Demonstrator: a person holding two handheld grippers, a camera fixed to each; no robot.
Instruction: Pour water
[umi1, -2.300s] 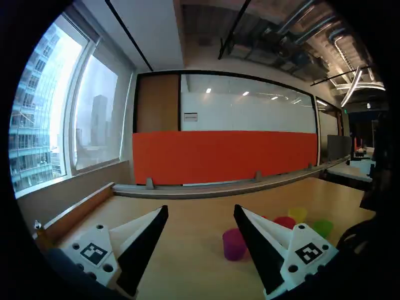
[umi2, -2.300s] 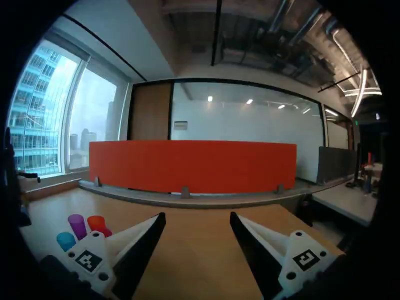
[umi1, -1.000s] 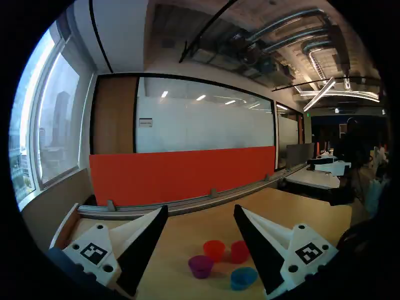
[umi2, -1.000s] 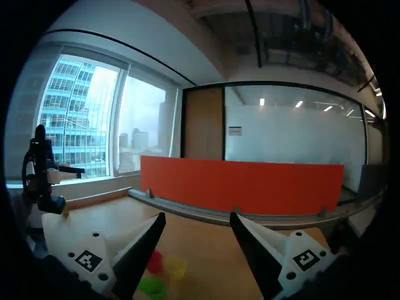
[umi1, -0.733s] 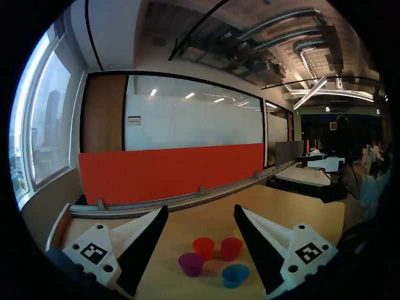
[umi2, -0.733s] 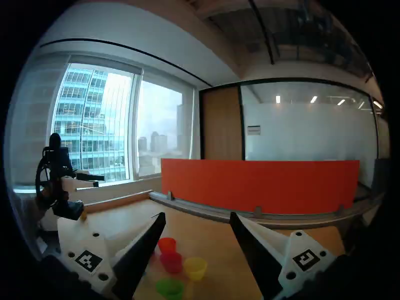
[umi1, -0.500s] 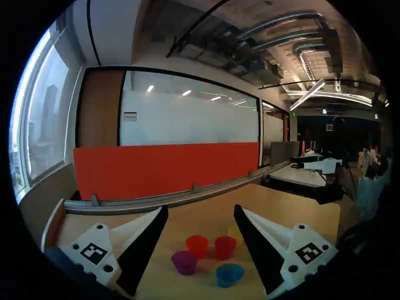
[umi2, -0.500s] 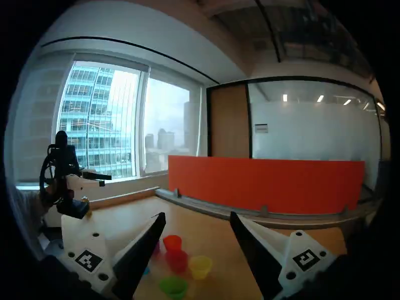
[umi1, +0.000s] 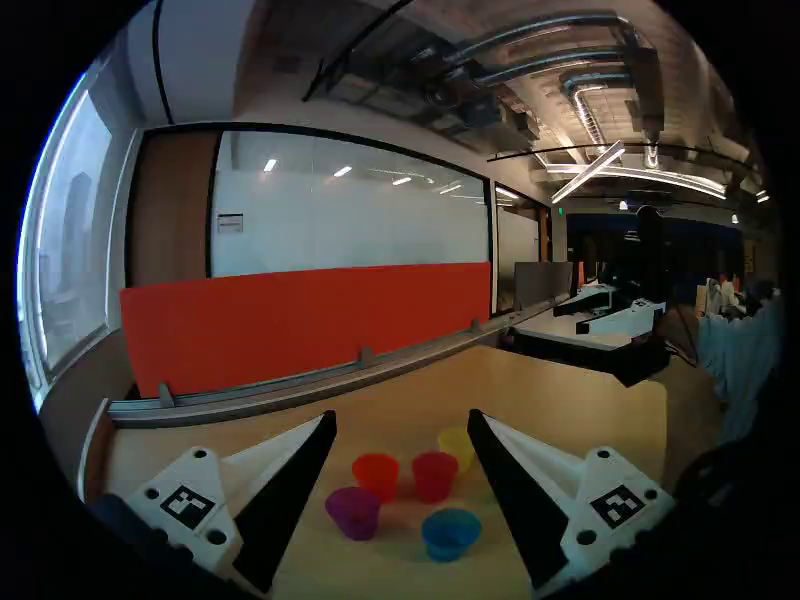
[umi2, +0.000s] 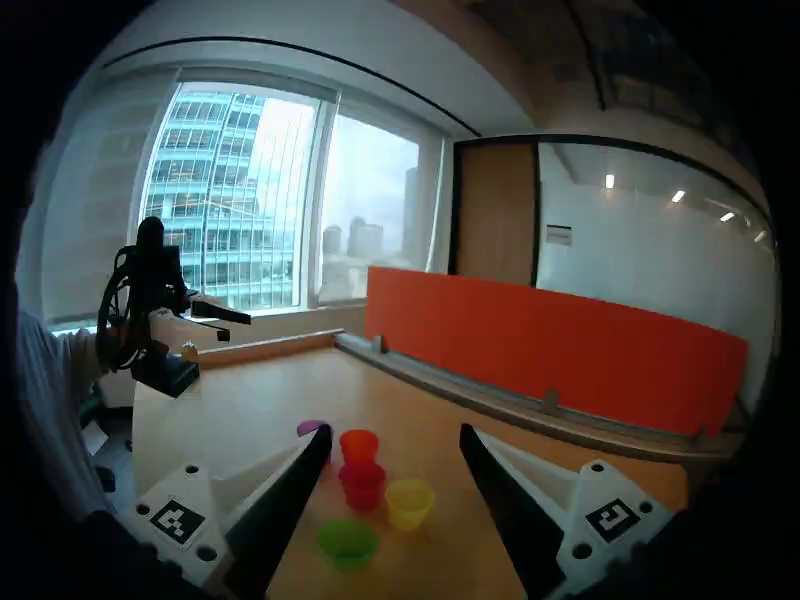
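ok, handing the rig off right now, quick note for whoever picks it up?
Grippers: left gripper has its jaws open and holds nothing; right gripper the same. Both point at the cups from different sides.
Things: upright in a tight cluster on the table are the orange cup, red cup, yellow cup, purple cup, blue cup and green cup.
Done: nothing gripped, no pour.
Left: grip a cup and pour. Can't tell which holds water.
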